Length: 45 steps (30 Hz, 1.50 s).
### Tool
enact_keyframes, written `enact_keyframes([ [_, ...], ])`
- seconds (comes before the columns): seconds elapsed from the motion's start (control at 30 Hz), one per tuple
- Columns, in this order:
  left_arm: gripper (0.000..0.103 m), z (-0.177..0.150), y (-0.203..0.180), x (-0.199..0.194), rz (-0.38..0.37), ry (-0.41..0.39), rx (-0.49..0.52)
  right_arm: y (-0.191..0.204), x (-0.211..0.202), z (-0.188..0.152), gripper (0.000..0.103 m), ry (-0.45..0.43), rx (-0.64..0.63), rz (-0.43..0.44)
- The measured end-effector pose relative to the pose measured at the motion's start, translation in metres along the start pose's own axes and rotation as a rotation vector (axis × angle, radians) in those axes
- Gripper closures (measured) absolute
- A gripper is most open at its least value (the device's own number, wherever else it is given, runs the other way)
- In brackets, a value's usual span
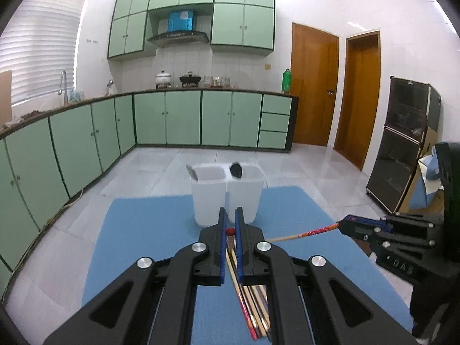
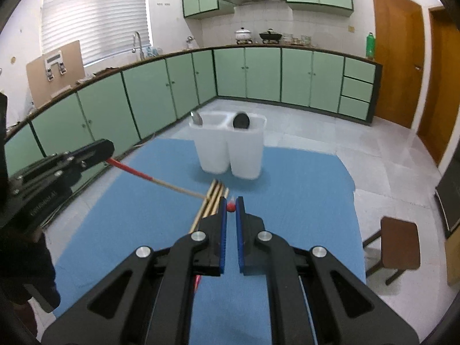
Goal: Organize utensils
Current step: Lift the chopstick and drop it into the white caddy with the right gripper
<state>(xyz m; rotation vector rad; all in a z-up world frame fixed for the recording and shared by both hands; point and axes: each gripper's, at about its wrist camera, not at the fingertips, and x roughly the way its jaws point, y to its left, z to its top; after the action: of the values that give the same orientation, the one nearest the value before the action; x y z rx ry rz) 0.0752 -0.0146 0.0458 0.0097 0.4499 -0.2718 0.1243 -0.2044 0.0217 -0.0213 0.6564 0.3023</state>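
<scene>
Above the middle of the blue worktop [image 2: 302,201], with the jaws of the left gripper [image 1: 229,221] and the right gripper [image 2: 231,201] each clamped on one chopstick [image 2: 161,182] by its red end (a thin, end-heavy hold), a stick could be swivelled loose, or the loose bundle [image 2: 214,195] knocked askew, before the white holder [image 2: 230,155] at the far edge is reached.
</scene>
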Motion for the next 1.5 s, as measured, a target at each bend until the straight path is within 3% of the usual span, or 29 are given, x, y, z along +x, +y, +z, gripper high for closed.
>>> enact_keyframes([
  [0.23, 0.098, 0.031, 0.004, 0.021, -0.029, -0.027, 0.007, -0.016, 0.006, 0.055, 0.098, -0.009, -0.012, 0.068],
  [0.57, 0.098, 0.057, 0.012, 0.033, -0.053, -0.061, -0.004, -0.032, 0.010, 0.109, 0.098, -0.038, -0.005, 0.117],
  [1.03, 0.098, 0.159, 0.011, 0.044, -0.036, -0.276, 0.041, -0.046, 0.015, 0.219, 0.098, -0.210, -0.030, 0.089],
  [1.27, 0.098, 0.165, 0.012, 0.092, -0.007, -0.286, 0.046, -0.057, 0.070, 0.223, 0.098, -0.168, -0.022, 0.036],
  [1.5, 0.097, 0.132, 0.023, 0.145, -0.024, -0.146, 0.013, -0.063, 0.119, 0.193, 0.097, -0.059, 0.004, 0.037],
])
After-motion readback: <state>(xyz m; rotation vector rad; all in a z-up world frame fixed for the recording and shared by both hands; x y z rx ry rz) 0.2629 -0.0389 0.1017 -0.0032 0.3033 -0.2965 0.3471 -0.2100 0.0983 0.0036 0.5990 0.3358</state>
